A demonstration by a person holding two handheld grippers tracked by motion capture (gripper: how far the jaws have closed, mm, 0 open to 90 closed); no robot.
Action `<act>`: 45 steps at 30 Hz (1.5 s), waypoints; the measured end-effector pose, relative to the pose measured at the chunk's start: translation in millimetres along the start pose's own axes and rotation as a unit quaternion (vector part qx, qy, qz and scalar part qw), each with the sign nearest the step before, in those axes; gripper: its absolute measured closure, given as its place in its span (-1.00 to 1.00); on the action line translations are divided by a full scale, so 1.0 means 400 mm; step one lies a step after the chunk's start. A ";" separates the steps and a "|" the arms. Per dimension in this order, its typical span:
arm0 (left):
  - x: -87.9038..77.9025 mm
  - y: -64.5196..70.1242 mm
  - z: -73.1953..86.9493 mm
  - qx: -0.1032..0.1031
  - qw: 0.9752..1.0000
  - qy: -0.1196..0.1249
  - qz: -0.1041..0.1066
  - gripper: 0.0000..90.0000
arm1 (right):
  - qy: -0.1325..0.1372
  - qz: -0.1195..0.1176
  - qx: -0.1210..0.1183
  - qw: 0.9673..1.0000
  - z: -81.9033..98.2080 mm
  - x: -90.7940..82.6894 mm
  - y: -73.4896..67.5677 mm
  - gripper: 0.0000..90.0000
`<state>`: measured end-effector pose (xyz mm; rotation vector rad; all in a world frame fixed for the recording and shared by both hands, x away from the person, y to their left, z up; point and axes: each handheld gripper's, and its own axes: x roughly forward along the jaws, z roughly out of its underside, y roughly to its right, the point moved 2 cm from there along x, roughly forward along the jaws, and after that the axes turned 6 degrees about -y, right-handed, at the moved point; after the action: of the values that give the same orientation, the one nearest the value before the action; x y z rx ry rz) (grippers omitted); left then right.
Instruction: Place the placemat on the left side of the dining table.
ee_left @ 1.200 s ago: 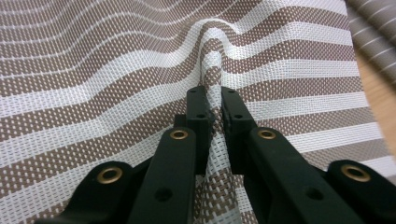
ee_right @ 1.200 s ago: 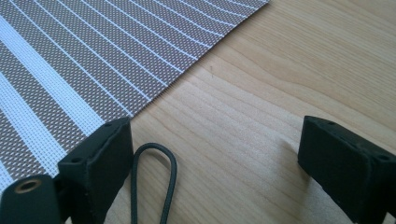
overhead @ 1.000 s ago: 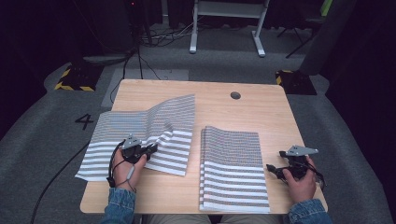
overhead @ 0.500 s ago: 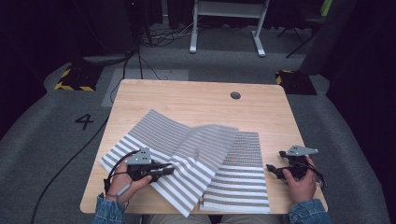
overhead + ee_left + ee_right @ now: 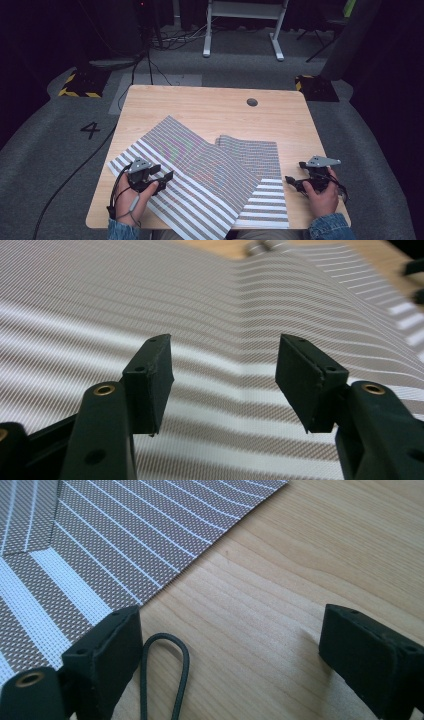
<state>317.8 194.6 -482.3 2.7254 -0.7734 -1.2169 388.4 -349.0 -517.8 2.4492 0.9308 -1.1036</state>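
A striped woven mat [image 5: 200,170] is seen spread over the near half of the wooden table [image 5: 200,107], folded so that a large turned flap lies slantwise across the part below it. The flap's near corner reaches the table's front edge, and the lower layer, with its broad white bands, is seen at the near right. A round hole [image 5: 252,102] is set in the tabletop toward the far right, well apart from the mat.

The left gripper [image 5: 161,179] is held over the left part of the mat, near its left corner, with the jaws spread apart and nothing gripped between them. In the left gripper view the striped weave [image 5: 225,315] is seen past the released gripper [image 5: 225,385], rising in a soft bend farther off.

The right gripper [image 5: 295,181] is held over bare wood just beside the mat's right edge, its jaws likewise parted and empty. In the right gripper view the mat's edge [image 5: 125,545] is seen near the left jaw, with bare table between the jaws [image 5: 230,640], and a loop of black cord [image 5: 165,670] is laid on the wood
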 end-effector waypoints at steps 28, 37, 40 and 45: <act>0.045 -0.109 0.027 0.090 0.975 -0.050 -0.197 -0.28 | 0.000 0.000 0.000 1.000 0.000 0.000 0.000 -0.76; 0.082 -0.175 -0.049 0.056 0.976 -0.072 -0.196 -0.23 | -0.001 0.002 0.002 1.000 0.001 -0.001 -0.002 -0.76; 0.095 -0.192 -0.062 0.038 0.981 -0.063 -0.181 -0.23 | -0.001 0.002 0.002 1.000 0.001 -0.001 -0.003 -0.76; 0.108 -0.202 -0.075 0.009 0.986 -0.057 -0.157 -0.13 | 0.000 0.003 0.003 1.000 0.002 -0.001 -0.004 -0.76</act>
<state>397.3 240.4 -511.3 2.8936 -0.3707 -1.4390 386.7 -348.2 -517.9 2.4559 0.9209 -1.1061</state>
